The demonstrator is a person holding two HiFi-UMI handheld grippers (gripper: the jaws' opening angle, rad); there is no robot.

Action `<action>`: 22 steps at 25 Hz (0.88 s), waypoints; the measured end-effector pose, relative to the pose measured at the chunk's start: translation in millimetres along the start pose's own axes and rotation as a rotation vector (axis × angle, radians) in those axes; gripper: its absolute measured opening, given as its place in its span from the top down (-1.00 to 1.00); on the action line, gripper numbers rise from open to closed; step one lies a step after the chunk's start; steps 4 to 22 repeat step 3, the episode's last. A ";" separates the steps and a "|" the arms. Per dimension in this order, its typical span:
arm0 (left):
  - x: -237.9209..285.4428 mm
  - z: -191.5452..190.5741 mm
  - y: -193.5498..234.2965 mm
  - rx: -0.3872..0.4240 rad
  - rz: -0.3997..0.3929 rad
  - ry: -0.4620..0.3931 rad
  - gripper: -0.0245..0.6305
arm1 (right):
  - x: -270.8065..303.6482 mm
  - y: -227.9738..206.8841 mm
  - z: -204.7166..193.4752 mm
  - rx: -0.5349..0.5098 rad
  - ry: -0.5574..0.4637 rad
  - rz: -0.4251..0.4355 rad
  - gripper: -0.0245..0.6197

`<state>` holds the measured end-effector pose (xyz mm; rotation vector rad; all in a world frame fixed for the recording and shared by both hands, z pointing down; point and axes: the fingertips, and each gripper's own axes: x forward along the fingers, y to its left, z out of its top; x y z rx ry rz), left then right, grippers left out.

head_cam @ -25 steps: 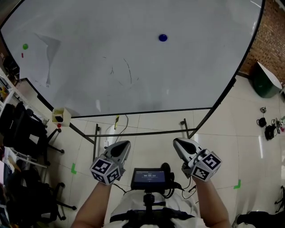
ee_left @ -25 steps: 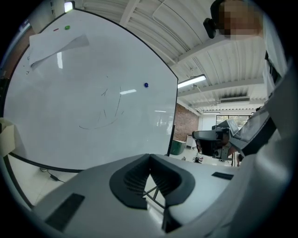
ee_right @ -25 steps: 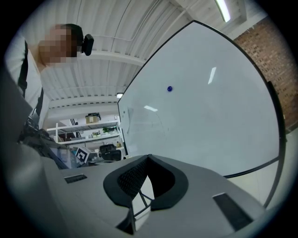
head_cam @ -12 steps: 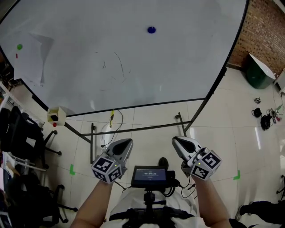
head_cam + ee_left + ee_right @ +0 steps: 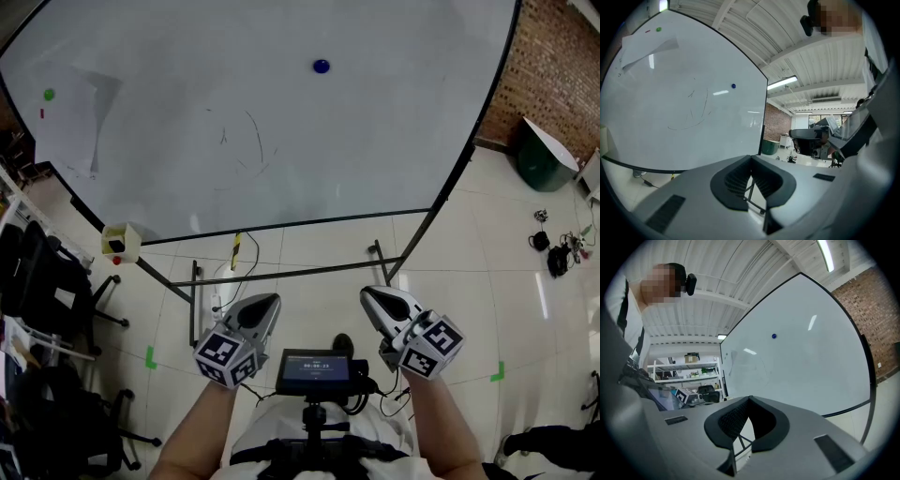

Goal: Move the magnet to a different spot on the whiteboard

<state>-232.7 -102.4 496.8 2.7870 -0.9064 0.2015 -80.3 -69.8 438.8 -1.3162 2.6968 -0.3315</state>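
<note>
A small blue magnet (image 5: 322, 67) sticks to the upper middle of the big whiteboard (image 5: 375, 141); it also shows as a dot in the left gripper view (image 5: 733, 86) and the right gripper view (image 5: 774, 336). A green magnet (image 5: 49, 95) holds a sheet of paper (image 5: 80, 127) at the board's left. My left gripper (image 5: 269, 304) and right gripper (image 5: 369, 298) are held low near my body, well short of the board. Both have their jaws shut with nothing between them.
The whiteboard stands on a black metal frame (image 5: 281, 274) over a pale tiled floor. Black office chairs (image 5: 42, 281) crowd the left. A green bin (image 5: 542, 157) stands by the brick wall at right. A small screen (image 5: 314, 370) sits at my chest between the grippers.
The view has shifted so the board and blue magnet sit slightly further left and higher than a second ago. Both grippers keep the same place and stay shut.
</note>
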 end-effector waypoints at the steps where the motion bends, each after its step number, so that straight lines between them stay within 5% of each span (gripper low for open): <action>1: -0.7 0.1 -1.6 0.008 -0.002 0.002 0.82 | -0.6 0.9 -0.1 -0.003 -0.001 -0.002 0.82; 22: -1.9 0.7 -4.3 0.018 -0.006 0.003 0.82 | -1.8 2.6 0.1 -0.008 -0.004 -0.005 0.82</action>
